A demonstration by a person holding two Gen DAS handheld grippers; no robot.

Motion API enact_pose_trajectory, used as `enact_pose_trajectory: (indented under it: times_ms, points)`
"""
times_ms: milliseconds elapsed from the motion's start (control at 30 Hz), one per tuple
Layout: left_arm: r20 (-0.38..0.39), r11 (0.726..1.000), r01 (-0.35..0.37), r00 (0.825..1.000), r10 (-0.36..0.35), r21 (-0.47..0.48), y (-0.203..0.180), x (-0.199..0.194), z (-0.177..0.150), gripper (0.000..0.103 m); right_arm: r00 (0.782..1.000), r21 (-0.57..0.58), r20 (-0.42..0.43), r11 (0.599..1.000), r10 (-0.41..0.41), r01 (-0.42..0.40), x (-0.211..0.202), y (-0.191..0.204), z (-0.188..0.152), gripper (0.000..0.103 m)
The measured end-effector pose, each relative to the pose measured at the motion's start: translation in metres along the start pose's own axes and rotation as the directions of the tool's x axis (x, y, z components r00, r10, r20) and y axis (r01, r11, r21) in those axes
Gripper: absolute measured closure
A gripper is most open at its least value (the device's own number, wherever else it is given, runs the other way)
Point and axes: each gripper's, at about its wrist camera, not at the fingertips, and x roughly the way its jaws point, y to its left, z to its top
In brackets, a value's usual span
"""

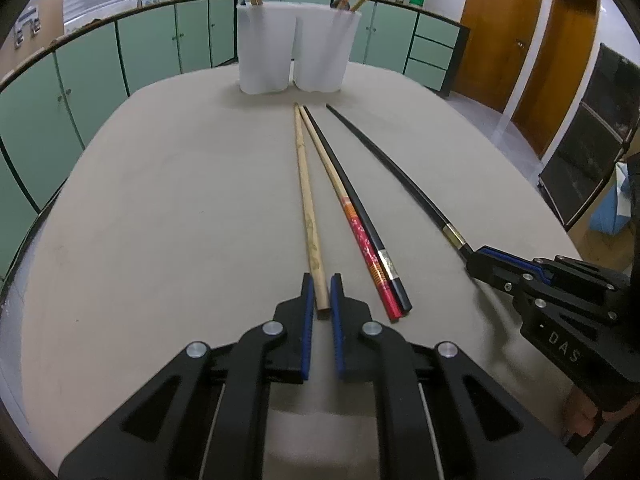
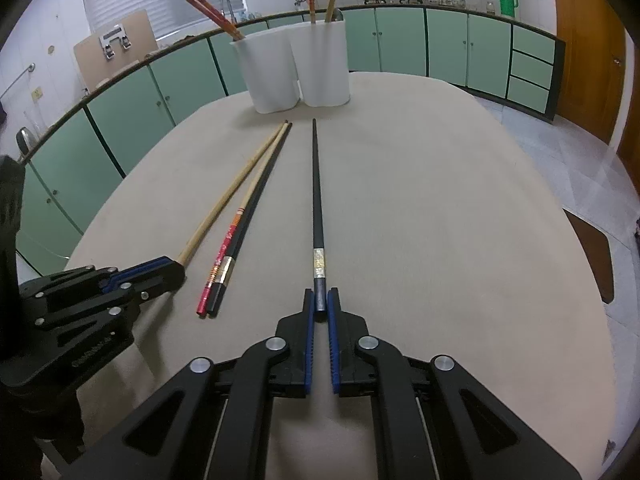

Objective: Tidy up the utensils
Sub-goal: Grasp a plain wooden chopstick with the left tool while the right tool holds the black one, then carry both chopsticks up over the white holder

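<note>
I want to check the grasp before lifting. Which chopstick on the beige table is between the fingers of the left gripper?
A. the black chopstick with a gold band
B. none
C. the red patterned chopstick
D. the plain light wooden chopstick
D: in the left wrist view, the left gripper is shut on the near end of the plain light wooden chopstick, while the red patterned chopstick lies free beside it.

Beige desk [image 1: 160, 208], rounded at the far edge. Two white holders [image 1: 264, 48] touching side by side at the far end, chopsticks standing in each. Flat on the desk nearer in: wooden chopstick [image 1: 306, 200], red chopstick [image 1: 360, 236] touching black chopstick [image 1: 348, 192], second black chopstick [image 2: 316, 184] apart on the right.
</note>
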Motion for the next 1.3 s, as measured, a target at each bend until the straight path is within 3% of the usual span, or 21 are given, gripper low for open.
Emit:
enact_pose_trajectory:
  times_ms: [267, 567, 967, 1133, 1300]
  points:
    - [0.131, 1.000, -0.029, 0.991, 0.027, 0.012, 0.011, -0.053, 0.024, 0.097, 0.995, -0.040, 0.102, 0.999, 0.013, -0.009, -0.042, 0.005, 0.031, 0.097]
    - [0.288, 0.999, -0.029, 0.957, 0.015, 0.045, 0.011, -0.108, 0.070, 0.097, 0.975, -0.107, 0.218, 0.994, 0.036, -0.013, -0.082, 0.015, 0.086, 0.097]
    - [0.372, 0.994, -0.021, 0.928, -0.020, 0.105, 0.011, -0.125, 0.139, 0.097, 0.960, -0.188, 0.265, 0.981, 0.094, -0.044, -0.103, 0.032, 0.184, 0.097]
    - [0.385, 0.991, -0.001, 0.921, -0.051, 0.134, 0.006, -0.134, 0.156, 0.097, 0.955, -0.213, 0.271, 0.975, 0.118, -0.060, -0.111, 0.036, 0.209, 0.097]
    - [0.423, 0.989, 0.022, 0.902, -0.083, 0.146, 0.006, -0.147, 0.175, 0.097, 0.942, -0.222, 0.297, 0.971, 0.155, -0.090, -0.125, 0.038, 0.236, 0.097]
